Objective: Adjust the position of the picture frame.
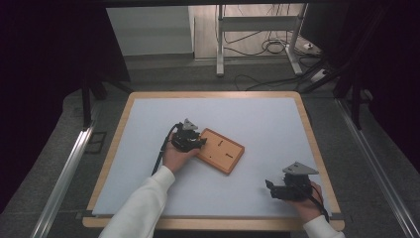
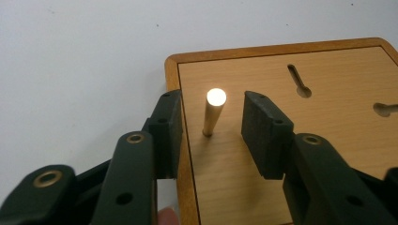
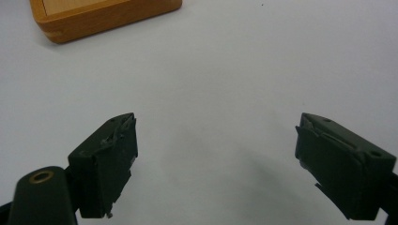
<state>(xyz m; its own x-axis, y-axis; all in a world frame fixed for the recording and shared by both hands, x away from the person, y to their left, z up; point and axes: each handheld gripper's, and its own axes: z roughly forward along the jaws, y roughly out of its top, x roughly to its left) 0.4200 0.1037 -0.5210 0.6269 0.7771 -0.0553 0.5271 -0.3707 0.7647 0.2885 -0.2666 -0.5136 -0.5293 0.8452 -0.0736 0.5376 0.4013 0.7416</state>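
Left gripper (image 2: 212, 124): we see its fingers spread around the upright brass peg (image 2: 212, 112), seemingly not touching.
Peg's base: flat rectangular wooden board (image 2: 328, 136).
Right gripper (image 3: 216, 159): fingers wide over the white table (image 3: 234, 70).

High cam overhead facing fwd, claw cams close, all share wooden board (image 1: 221, 150)

This looks like a lab or recording studio rather than a home or shop. A wood-edged table (image 1: 115, 144) with a plain white top sits boxed in by dark curtains (image 1: 44, 74) on both sides (they swallow most of the light). Metal rails (image 1: 62, 176) run along the grey carpeted floor beside it. Beyond the far edge stands a metal-legged stand (image 1: 220, 44), with loose black cables (image 1: 267, 47) coiled across the floor and a power strip (image 1: 317, 75) lying near them.
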